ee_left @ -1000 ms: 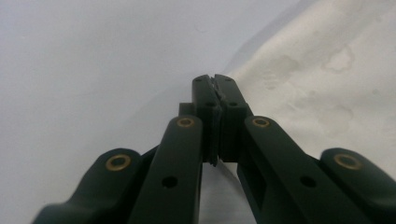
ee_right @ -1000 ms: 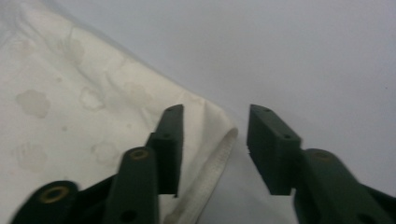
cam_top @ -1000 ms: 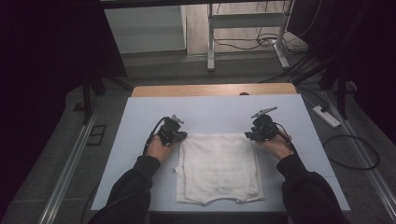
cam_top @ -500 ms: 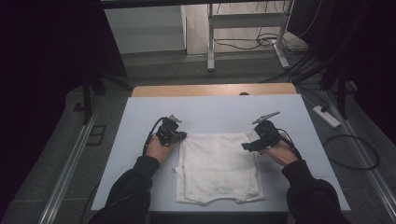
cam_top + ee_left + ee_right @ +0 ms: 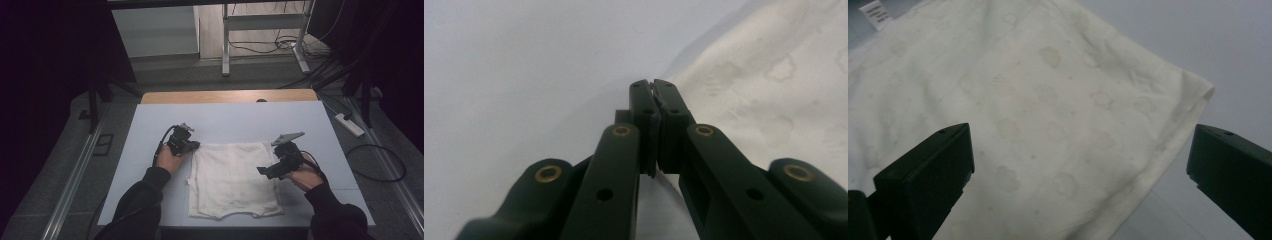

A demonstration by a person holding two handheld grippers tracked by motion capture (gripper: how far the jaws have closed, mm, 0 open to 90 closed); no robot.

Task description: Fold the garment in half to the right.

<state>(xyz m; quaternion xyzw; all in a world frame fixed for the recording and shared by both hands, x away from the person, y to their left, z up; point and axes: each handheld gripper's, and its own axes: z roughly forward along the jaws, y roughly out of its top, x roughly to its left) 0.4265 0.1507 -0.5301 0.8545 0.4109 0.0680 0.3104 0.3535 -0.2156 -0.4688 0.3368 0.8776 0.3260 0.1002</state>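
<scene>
A white cloth (image 5: 232, 180) with faint cloud prints lies folded flat on the pale table (image 5: 225, 120). My left gripper (image 5: 196, 145) rests at the cloth's far left corner. In the left gripper view its jaws are pressed together (image 5: 655, 85), and the cloth (image 5: 774, 75) runs into their tips as a pale sliver. My right gripper (image 5: 267, 171) hovers over the cloth's right edge. Its jaws have just been opening and now stand wide apart (image 5: 1081, 135), with the cloth (image 5: 1048, 100) lying loose below them. A small label (image 5: 875, 12) shows at one cloth corner.
A wooden strip (image 5: 230, 96) runs along the table's far edge. Beyond it stand metal frame legs (image 5: 226, 45) and floor cables. A power strip (image 5: 350, 125) lies on the floor to the right. Bare table surrounds the cloth.
My right gripper has let go of the cloth's far right corner, opened wide and moved back along the right edge toward the person. The left gripper has not moved.
</scene>
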